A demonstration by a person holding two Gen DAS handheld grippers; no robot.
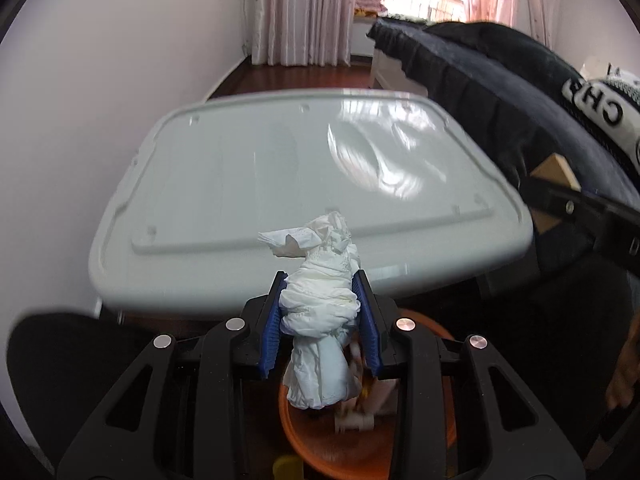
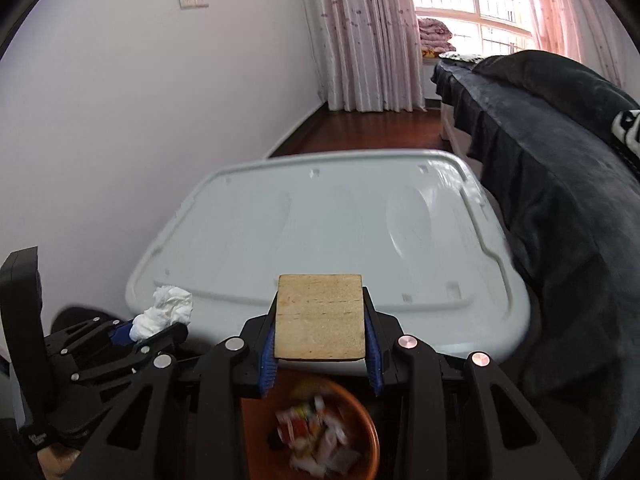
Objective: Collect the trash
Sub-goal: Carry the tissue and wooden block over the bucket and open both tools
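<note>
My left gripper is shut on a crumpled white tissue wad, held above an orange trash bin on the floor. The same gripper and tissue show at the left of the right wrist view. My right gripper is shut on a flat tan wooden block, held above the orange bin, which holds several scraps of trash. The block and right gripper also show at the right edge of the left wrist view.
A pale grey plastic lid or table top lies just ahead of both grippers. A bed with a dark blanket stands to the right. A white wall is on the left, curtains and a window behind.
</note>
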